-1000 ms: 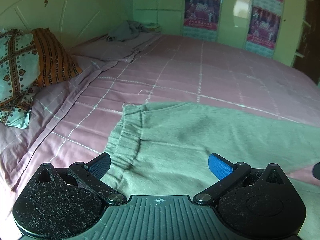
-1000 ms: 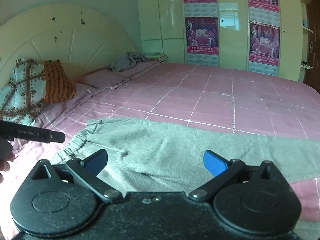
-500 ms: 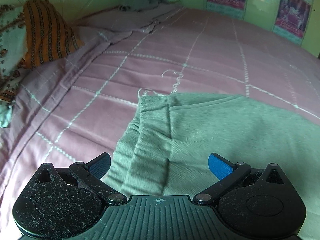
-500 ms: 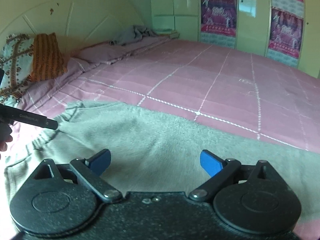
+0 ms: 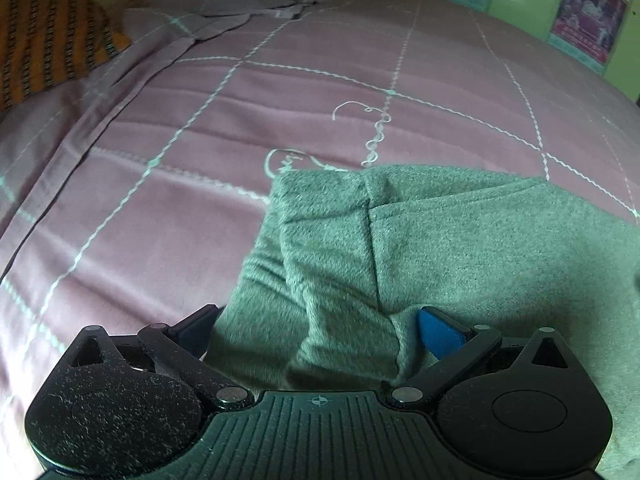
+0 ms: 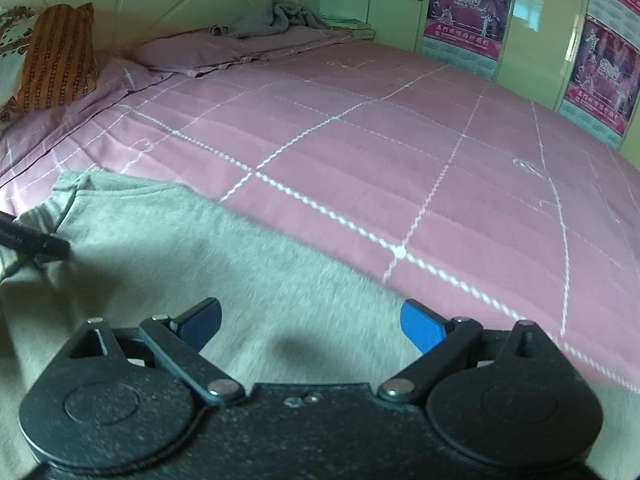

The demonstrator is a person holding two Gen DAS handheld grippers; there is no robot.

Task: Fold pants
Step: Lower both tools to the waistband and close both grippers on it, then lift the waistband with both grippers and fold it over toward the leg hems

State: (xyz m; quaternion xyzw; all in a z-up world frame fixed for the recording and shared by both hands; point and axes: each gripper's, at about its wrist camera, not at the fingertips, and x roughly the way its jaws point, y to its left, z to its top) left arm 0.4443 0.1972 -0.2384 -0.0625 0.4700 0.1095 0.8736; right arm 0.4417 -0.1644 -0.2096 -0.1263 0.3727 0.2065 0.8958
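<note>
Grab stage — left gripper point(image 5: 316, 320) and right gripper point(image 6: 310, 322), fingers apart, hovered over the pants point(image 5: 460, 248); next, pinch the waistband at 12 o'clock.

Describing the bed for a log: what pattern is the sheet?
Pink sheet with a white grid; clearest in the right wrist view.

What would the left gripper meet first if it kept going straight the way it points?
Most likely the green pants: the open left gripper already straddles their bunched waistband end, lying on the pink bedsheet. Depth is unclear.

Wardrobe posters point(image 6: 468, 8) — "2010" in large digits (remaining print too small), nothing else readable
</note>
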